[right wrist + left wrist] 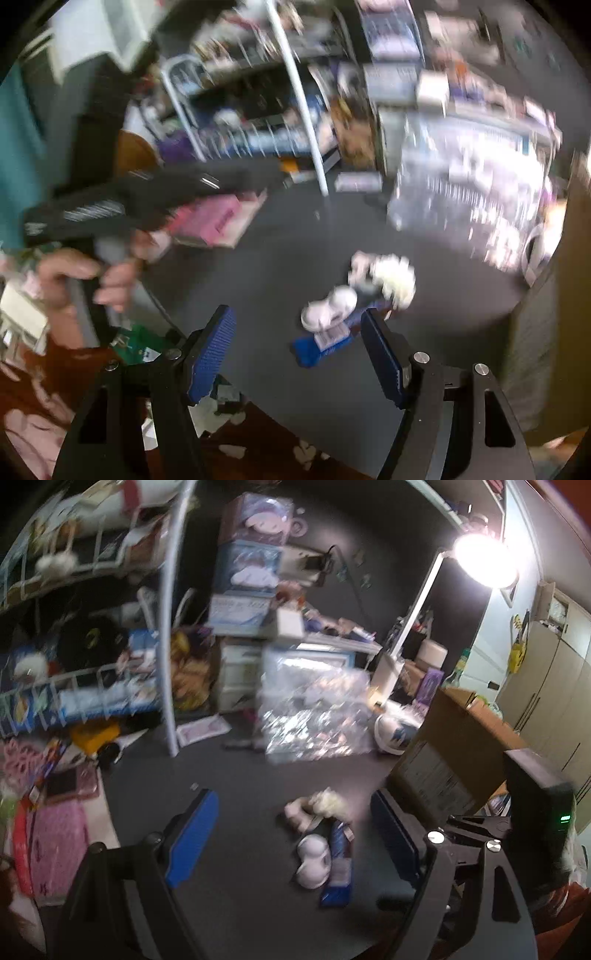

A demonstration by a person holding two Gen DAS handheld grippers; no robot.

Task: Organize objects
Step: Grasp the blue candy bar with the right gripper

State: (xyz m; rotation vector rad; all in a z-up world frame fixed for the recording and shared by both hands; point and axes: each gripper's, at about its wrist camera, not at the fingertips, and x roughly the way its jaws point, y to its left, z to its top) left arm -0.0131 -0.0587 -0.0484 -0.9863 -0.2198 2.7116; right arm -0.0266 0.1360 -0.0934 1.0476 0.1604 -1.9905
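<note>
The left hand-held gripper [291, 842] hangs above the dark desk [240, 782] with its blue-padded fingers spread wide apart, nothing between them and nothing touched. Below and between those fingers lies a small heap of things on the desk: a white rounded object [313, 862], a flat blue packet [338, 864] just beside it and touching, and a pale fluffy toy [321, 806] at the far end of the heap.

The right hand-held gripper [299, 354] is likewise wide open and empty, its pads held over the near edge of the same heap. In the right wrist view the blue packet [321, 345] lies between the fingertips, the white rounded object [328, 308] rests on its far end, and the fluffy toy [391, 277] sits beyond that. Motion blur smears the details of all three.

A cardboard box [454, 746] stands on the desk to the right of the heap, close to the left gripper's right finger. A crinkled clear plastic bag [314, 709] sits farther back, and a lit lamp [484, 559] shines above it.
</note>
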